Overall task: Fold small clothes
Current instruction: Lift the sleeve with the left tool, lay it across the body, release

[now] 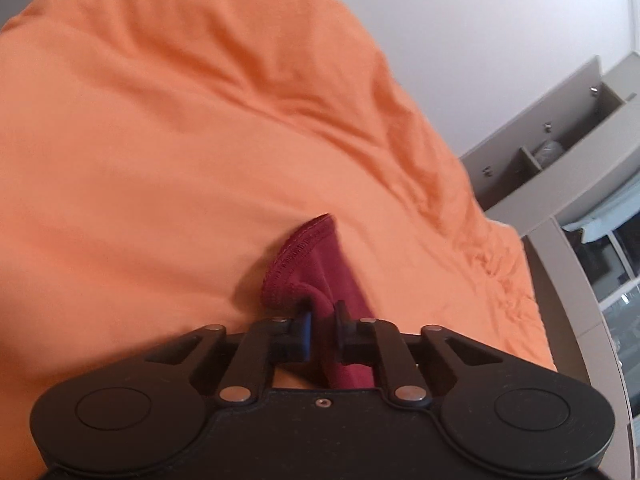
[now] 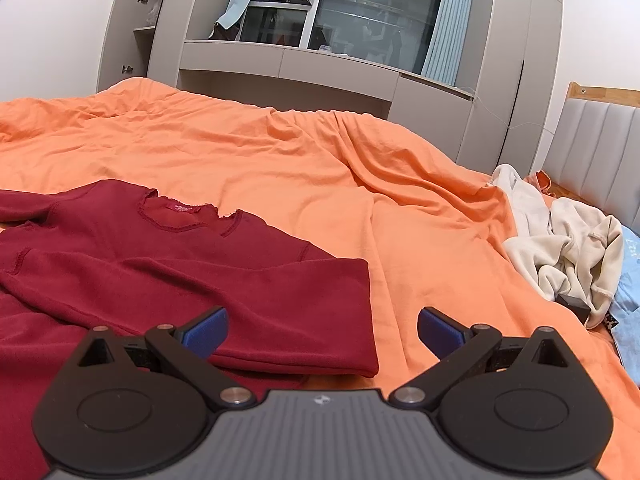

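A small dark red long-sleeved shirt (image 2: 168,264) lies spread on the orange bed sheet (image 2: 420,224), its right sleeve folded across the body. In the left wrist view my left gripper (image 1: 322,316) is shut on a hemmed edge of the red shirt (image 1: 308,256), and the cloth bunches up between the pads. The view is tilted, with the sheet (image 1: 160,160) filling most of it. My right gripper (image 2: 322,330) stands open just above the shirt's lower right part, with nothing between its blue pads (image 2: 204,332).
A heap of cream clothes (image 2: 568,248) and a light blue piece (image 2: 630,292) lie at the bed's right side by the padded headboard (image 2: 600,148). Grey cabinets (image 2: 288,68) and a window (image 2: 360,8) stand beyond the bed's far edge.
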The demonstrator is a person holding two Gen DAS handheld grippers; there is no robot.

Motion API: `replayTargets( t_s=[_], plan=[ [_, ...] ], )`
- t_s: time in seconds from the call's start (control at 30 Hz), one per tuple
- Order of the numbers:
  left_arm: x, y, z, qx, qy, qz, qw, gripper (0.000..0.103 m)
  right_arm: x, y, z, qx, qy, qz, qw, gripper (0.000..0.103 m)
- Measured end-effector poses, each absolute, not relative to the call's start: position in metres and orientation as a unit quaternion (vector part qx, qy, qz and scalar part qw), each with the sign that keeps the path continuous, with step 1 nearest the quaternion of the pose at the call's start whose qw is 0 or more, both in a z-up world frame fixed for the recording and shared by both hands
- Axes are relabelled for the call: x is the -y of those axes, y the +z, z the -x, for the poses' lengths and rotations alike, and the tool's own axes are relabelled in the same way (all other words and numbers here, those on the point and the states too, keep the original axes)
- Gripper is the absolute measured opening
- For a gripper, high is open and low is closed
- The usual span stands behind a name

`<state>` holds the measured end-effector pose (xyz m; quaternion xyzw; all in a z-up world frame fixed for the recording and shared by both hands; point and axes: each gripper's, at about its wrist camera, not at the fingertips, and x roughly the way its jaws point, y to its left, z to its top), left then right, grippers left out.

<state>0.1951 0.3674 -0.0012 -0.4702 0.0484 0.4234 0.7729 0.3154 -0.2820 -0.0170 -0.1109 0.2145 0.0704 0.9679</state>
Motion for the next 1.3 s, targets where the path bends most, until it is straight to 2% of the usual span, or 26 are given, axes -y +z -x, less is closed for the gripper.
replayTargets(
  t_s=[0.23,0.43,0.6,0.83,1.0,1.3],
  plan=[
    [-0.321,0.043,-0.219,-0.028,0.363,0.368,0.855,0.009,0.284,-0.015,-0.313,-0.210,0.074,0.105,0.969,0.103],
    [-0.243,0.078,-0.257,-0.037,0.274,0.252,0.927,0.009,0.287,-0.012,-0.310,-0.205,0.077,0.095,0.971,0.103],
    [-0.176,0.090,-0.286,-0.047,0.188,0.215,0.957,0.009,0.290,-0.009,-0.309,-0.203,0.077,0.085,0.972,0.103],
    [-0.095,0.079,-0.316,-0.088,0.089,0.207,0.970,0.008,0.293,-0.007,-0.309,-0.203,0.075,0.068,0.974,0.103],
    [-0.053,0.052,-0.331,-0.138,0.030,0.201,0.969,0.008,0.293,-0.007,-0.310,-0.207,0.074,0.062,0.974,0.103],
    [0.020,0.012,-0.343,-0.237,-0.091,0.080,0.964,0.008,0.294,-0.008,-0.313,-0.214,0.080,0.055,0.972,0.103]
  ],
)
